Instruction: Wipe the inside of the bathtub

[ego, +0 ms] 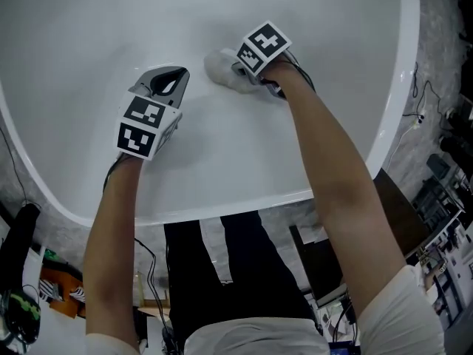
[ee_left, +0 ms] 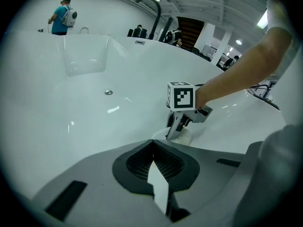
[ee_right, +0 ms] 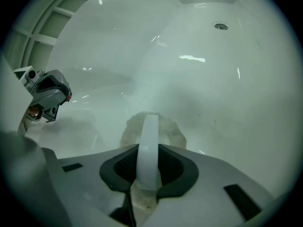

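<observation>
The white glossy bathtub (ego: pixel 89 21) ran off the head view's top edge, and the right gripper (ego: pixel 238 74) covered much of the pale crumpled cloth (ego: pixel 219 66) clamped in its jaws.

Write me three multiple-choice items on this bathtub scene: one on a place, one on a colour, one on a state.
1. Where does the cloth lie?
A. On the rim
B. On the inner surface of the bathtub
C. On the floor outside

2. What colour is the bathtub?
A. White
B. Blue
C. Black

3. How does the right gripper stand?
A. Open and empty
B. Shut on a bottle
C. Shut on the cloth

Answers:
1. B, since the head view shows the cloth down on the inner surface, well inside the rim.
2. A, since every view shows a glossy white shell.
3. C, since the right gripper view shows its jaws closed on a pale fold of the cloth, with the rest bunched just beyond them.
</observation>
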The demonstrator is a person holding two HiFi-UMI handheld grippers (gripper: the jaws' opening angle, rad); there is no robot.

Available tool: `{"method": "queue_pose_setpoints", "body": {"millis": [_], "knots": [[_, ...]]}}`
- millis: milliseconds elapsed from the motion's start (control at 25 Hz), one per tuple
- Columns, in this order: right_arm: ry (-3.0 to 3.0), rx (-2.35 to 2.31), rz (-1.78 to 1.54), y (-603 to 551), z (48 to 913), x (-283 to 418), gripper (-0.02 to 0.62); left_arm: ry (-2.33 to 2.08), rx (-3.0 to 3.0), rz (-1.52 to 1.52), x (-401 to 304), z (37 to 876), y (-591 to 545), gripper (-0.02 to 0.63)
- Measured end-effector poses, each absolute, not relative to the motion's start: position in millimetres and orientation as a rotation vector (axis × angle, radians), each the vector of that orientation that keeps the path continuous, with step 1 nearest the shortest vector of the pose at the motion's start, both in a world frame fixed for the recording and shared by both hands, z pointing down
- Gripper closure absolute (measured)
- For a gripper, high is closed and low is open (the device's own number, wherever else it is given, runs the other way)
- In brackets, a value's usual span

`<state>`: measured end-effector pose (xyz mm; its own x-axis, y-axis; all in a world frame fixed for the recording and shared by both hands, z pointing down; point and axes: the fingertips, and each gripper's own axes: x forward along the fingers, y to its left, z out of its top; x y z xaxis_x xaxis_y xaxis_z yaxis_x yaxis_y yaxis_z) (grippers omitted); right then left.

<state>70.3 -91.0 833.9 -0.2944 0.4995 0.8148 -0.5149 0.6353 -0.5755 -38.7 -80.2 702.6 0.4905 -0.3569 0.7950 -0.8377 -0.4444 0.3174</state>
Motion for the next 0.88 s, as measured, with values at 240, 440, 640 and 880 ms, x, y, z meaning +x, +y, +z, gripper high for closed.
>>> {"method": "queue_pose_setpoints", "body": {"millis": [240, 440, 640, 880], "knots": [[-1.554, 0.036, 1.049, -96, 819, 95, 0.502, -0.954, 2.05, 0.855, -19, 695, -88, 0.595], [-1.571, 0.026, 1.063, -90, 797, 98, 0.502, -0.943, 2.079, 0.854, -16, 682, -89, 0.595], [-1.602, 0.023, 1.074, -85, 777, 107, 0.502, -0.92, 2.1, 0.862, 0, 672, -88, 0.595], [-1.661, 0.009, 1.099, -79, 747, 116, 0.502, -0.892, 2.133, 0.866, 20, 657, -85, 0.595]]}}
